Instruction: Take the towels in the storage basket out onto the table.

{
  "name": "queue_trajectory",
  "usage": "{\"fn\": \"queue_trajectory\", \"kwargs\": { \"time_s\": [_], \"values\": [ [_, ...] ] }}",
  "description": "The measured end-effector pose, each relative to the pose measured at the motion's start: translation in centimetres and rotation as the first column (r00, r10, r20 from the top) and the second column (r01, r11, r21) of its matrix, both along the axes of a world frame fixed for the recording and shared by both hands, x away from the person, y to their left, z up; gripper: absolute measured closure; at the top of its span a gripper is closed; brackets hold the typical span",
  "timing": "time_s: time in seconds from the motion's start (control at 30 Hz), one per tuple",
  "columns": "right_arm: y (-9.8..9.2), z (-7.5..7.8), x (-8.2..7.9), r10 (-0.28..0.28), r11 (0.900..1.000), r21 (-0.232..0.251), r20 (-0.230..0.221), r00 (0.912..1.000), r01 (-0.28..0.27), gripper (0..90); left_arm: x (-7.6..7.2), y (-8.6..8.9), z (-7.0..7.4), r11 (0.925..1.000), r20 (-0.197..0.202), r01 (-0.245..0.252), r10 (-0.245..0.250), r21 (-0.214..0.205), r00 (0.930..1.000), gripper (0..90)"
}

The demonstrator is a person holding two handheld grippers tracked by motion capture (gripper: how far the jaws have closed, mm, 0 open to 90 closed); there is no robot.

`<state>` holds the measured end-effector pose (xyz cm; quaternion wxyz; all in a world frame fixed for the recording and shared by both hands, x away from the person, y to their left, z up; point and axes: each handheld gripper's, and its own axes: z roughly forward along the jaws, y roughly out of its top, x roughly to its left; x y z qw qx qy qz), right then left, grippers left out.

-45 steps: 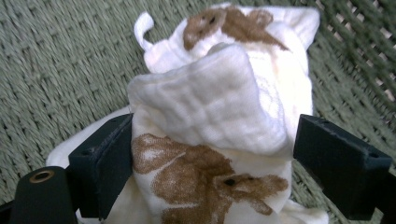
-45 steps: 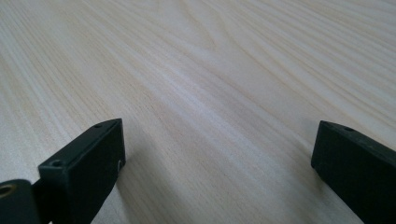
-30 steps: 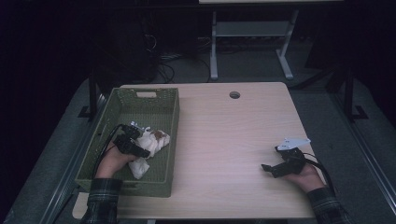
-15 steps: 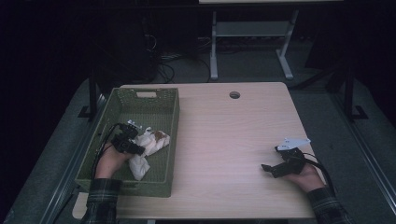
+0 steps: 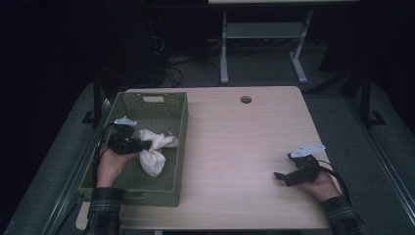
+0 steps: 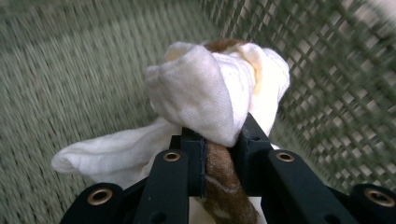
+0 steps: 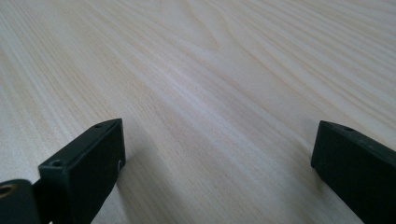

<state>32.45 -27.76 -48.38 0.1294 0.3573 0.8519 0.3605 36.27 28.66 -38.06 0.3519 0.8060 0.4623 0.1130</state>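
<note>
We find the left gripper (image 5: pixel 142 145) clamped on a soft, light white-and-brown cloth bundle (image 5: pixel 152 152) inside the green woven basket (image 5: pixel 180 147); its knot gives best purchase. The right gripper (image 5: pixel 280 177) rests with jaws apart.

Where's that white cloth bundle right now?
The white cloth bundle sits inside the green basket at the table's left side in the high view, clamped by the left gripper.

Light wooden table (image 5: pixel 244 156) across the middle of the frame, round cable hole (image 5: pixel 245 99) near its far edge, upper centre. White metal stand (image 5: pixel 264 30) on grey floor (image 5: pixel 274 73) at top. Tangled cables (image 5: pixel 169 61) in shadow, upper left.
</note>
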Motion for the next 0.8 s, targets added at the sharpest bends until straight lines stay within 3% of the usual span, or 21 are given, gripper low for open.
{"fn": "queue_trajectory", "kwargs": {
  "time_s": [0.07,0.1,0.13,0.27,0.57,0.8],
  "values": [
    [0.0,0.0,0.0,0.000,1.0000,0.000,0.000,1.0000,0.000,2.4,-0.1,0.1,0.3,0.9998,0.019,-0.001,0.001,-0.022,0.9998,76.0],
    [0.0,0.0,0.0,0.000,1.0000,0.000,-0.001,1.0000,0.000,2.4,-0.3,0.4,0.7,0.9976,0.044,-0.003,0.006,-0.069,0.9990,76.0],
    [0.0,0.0,0.0,0.000,1.0000,0.000,-0.001,1.0000,0.000,2.4,-0.3,0.4,0.7,0.9976,0.044,-0.003,0.006,-0.069,0.9990,76.2],
    [0.0,0.0,0.0,0.000,1.0000,0.000,0.000,1.0000,0.000,2.4,-0.8,0.8,1.7,0.9909,0.100,0.008,0.006,-0.134,0.9949,76.5],
    [0.0,0.0,0.0,-0.001,1.0000,0.002,0.001,1.0000,0.001,2.4,-1.3,1.4,2.9,0.9814,0.169,0.032,0.000,-0.189,0.9856,76.9],
    [0.0,0.0,0.0,-0.001,1.0000,0.002,0.001,1.0000,0.001,2.4,-1.6,1.2,4.2,0.9765,0.209,0.057,-0.013,-0.208,0.9778,77.6]
  ]
}}
